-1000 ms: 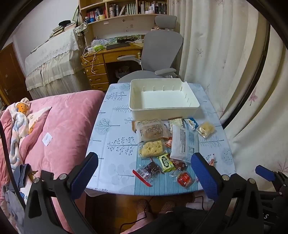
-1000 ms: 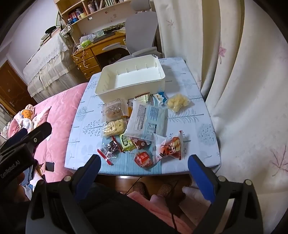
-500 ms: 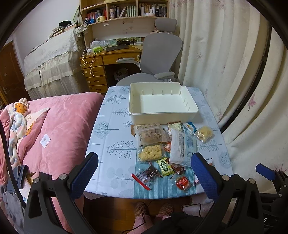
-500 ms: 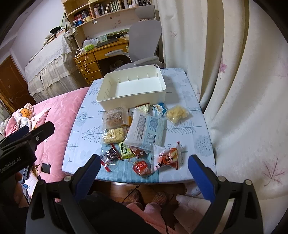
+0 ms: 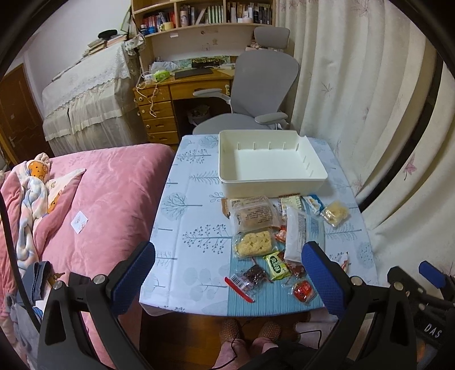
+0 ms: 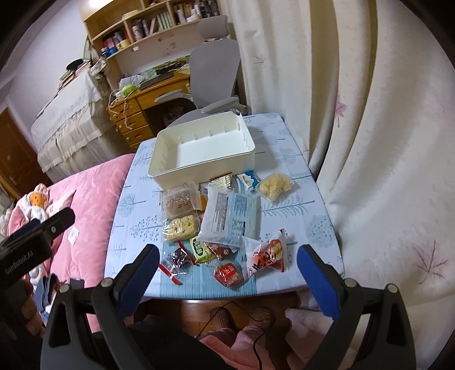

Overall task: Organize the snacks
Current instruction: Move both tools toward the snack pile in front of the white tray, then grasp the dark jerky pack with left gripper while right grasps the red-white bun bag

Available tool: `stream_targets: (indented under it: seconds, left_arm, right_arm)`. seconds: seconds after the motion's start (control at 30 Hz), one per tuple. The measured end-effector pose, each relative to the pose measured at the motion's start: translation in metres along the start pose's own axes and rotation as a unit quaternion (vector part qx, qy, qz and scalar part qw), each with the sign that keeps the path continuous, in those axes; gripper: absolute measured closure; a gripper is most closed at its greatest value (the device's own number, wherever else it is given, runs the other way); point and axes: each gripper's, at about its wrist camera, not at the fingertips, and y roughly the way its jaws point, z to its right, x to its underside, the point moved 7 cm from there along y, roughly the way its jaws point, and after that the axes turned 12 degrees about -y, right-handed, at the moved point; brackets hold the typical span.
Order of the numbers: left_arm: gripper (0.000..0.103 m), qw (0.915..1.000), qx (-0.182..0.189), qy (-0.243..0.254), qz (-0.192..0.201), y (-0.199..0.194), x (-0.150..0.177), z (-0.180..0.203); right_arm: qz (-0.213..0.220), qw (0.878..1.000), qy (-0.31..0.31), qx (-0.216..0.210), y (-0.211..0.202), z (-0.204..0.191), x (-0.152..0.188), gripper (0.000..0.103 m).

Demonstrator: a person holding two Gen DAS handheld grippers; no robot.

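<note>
A small table (image 5: 187,227) with a tree-print cloth stands between a pink bed (image 5: 113,182) and a cream curtain (image 6: 369,142). Behind it are a grey chair (image 5: 264,74), a wooden desk (image 5: 165,96) and bookshelves (image 5: 210,14). Slippered feet (image 5: 247,330) and a thin cable show under the near edge.

A white bin (image 5: 270,162) sits at the far end of the table with nothing in it, its inner walls ribbed. The snacks (image 6: 216,216) lie in a loose heap just in front of it, nothing blocking them: a large pale blue-and-white bag (image 6: 230,213) with small print too fine to read, a clear-wrapped brown cake (image 6: 177,202), two packets of yellow puffed pieces, a green pack (image 6: 200,249), small red packets, and a red-and-white bag (image 6: 267,257) with large characters.

The left gripper (image 5: 227,273) and right gripper (image 6: 226,280) hover over the near edge, jaws wide apart, holding nothing. "GenRobot.AI" is printed on the left gripper's body in the right view.
</note>
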Motion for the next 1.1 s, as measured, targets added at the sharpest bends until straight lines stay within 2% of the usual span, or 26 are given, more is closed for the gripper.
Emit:
stream_targets:
  seconds: [0.17, 0.3, 0.37, 0.53, 0.93, 1.1]
  left_arm:
    - [0.001, 0.9992, 0.020, 0.000, -0.034, 0.013, 0.002, -0.010]
    - [0.001, 0.9983, 0.033, -0.002, -0.049, 0.024, 0.003, -0.020]
    - [0.001, 0.9970, 0.053, -0.004, -0.056, 0.031, 0.003, -0.022]
    - [0.001, 0.9950, 0.060, 0.015, -0.078, 0.049, 0.010, -0.019]
    - [0.001, 0.9842, 0.043, 0.057, -0.162, 0.110, 0.038, -0.005]
    - [0.003, 0.9751, 0.022, 0.063, -0.212, 0.151, 0.051, 0.003]
  right_arm:
    - [0.009, 0.999, 0.025, 0.021, -0.002, 0.001, 0.002, 0.005]
    - [-0.002, 0.998, 0.054, 0.031, 0.002, 0.003, 0.007, 0.005]
    - [-0.004, 0.997, 0.065, 0.032, 0.003, 0.003, 0.010, 0.005]
    - [-0.020, 0.995, 0.095, 0.034, 0.012, 0.004, 0.024, 0.005]
    - [-0.098, 0.980, 0.174, 0.020, 0.065, 0.024, 0.059, 0.005]
    - [-0.132, 0.973, 0.189, 0.021, 0.103, 0.037, 0.071, 0.005]
